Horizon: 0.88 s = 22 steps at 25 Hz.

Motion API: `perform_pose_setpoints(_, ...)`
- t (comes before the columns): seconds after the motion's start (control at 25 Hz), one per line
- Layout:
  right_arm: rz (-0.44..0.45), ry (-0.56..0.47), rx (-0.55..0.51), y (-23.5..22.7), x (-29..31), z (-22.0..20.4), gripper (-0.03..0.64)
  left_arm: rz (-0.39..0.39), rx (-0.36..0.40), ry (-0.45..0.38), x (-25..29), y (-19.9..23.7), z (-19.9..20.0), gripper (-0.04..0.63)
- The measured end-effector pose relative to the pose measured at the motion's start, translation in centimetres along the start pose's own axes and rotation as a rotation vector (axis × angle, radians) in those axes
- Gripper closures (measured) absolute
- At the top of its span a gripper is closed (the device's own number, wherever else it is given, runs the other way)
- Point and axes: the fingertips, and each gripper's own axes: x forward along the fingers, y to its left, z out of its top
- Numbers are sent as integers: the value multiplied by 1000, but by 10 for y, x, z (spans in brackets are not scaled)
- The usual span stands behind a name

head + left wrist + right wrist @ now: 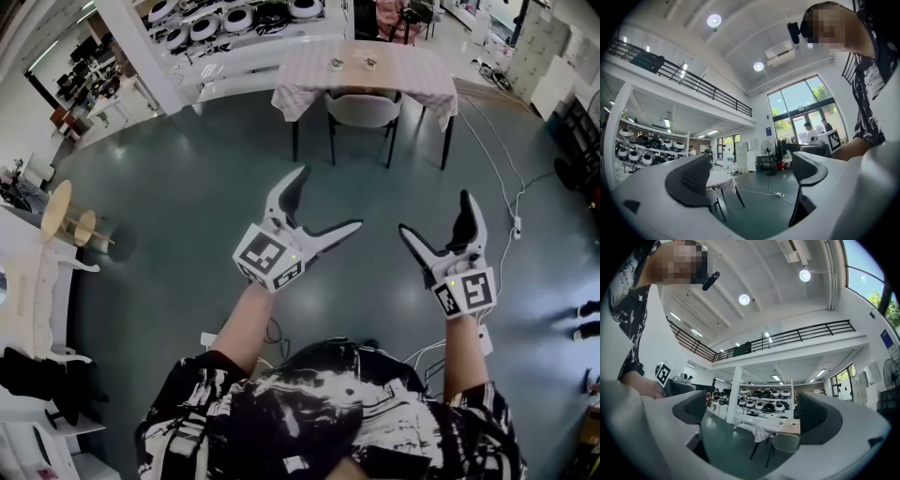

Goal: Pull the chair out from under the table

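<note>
Left claw (328, 199) and right claw (434, 214) gape wide and empty, well apart from the chair (363, 110) tucked under the bench (447, 142); we might snag its cloth (309, 70), toppling what seem cups (336, 63)

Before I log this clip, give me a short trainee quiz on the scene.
1. True or false: the chair is tucked under the table.
2. The left gripper is: A) open and empty; B) shut on a chair leg; C) shut on a cable.
3. How many small items stand on the table?

Key: 1 true; 2 A; 3 two.
</note>
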Motion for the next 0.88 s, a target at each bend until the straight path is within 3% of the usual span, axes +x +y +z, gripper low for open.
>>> perform_pose_setpoints(0.2, -10, 38, 3, 1, 9, -21, 41, -19, -10, -2, 9, 16, -14, 75)
perform_pose_setpoints(0.4, -16, 52, 4, -28, 30, -36, 41, -27, -20, 4, 41, 36, -28, 75)
perform_pose_setpoints(0.88, 53, 49, 38, -181, 154, -94, 41, 8, 7, 21, 201, 140, -58, 75)
